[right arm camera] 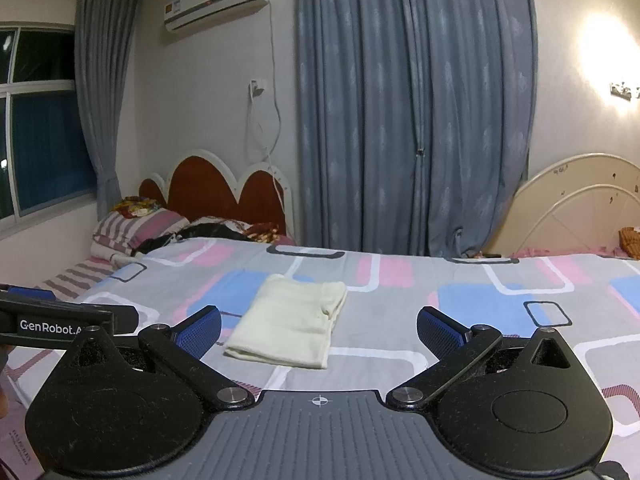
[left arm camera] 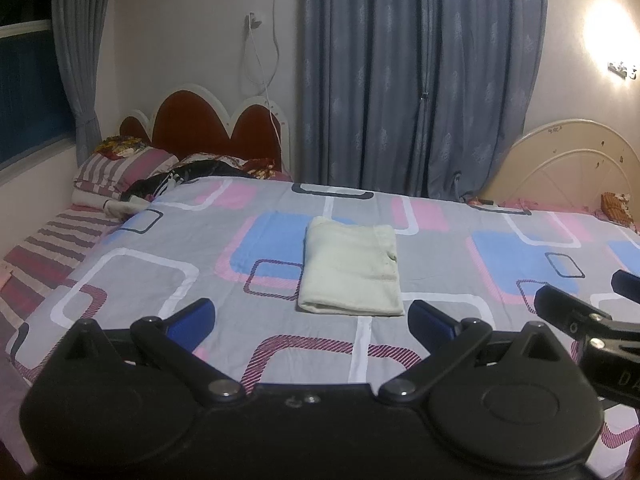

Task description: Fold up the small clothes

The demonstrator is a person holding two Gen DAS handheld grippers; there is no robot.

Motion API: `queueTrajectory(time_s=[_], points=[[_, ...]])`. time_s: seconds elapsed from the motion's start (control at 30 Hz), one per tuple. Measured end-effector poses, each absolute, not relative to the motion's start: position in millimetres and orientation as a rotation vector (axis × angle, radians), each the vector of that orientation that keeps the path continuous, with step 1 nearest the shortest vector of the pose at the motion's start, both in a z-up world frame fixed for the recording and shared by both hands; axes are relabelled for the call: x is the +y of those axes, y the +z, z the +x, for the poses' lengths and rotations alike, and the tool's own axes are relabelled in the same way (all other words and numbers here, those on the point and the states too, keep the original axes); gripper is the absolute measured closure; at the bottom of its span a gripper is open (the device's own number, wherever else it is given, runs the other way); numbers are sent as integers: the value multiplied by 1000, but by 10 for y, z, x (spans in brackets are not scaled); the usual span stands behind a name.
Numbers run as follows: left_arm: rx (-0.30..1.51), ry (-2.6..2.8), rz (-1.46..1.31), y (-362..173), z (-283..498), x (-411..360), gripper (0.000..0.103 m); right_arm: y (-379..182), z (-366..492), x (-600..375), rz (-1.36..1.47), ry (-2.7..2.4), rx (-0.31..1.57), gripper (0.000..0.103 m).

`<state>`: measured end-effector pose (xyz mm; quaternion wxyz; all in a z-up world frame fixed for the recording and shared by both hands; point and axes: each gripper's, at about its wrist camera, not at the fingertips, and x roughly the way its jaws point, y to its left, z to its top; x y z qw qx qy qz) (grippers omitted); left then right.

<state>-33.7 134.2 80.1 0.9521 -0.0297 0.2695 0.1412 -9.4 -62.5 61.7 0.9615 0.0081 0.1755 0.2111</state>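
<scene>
Left tool (left arm camera: 310,318): fingers spread, empty. Pale garment (left arm camera: 351,266) lies folded in a neat rectangle on the bed (left arm camera: 160,240), at twelve o'clock. Right tool (right arm camera: 319,330): spread, empty. Folding appears complete; no other loose garment visible.

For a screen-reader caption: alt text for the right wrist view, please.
A pale cream folded cloth lies on a grey bedspread with pink and blue squares, ahead of the open right gripper. Blue-grey curtains hang behind.
</scene>
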Motion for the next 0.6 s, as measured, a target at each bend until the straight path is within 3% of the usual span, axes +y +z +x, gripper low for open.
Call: queueTrajectory(time_s=[0.6], points=[[547, 167, -115, 534, -25, 1454, 3, 467, 156, -494, 19, 419, 422, 0]])
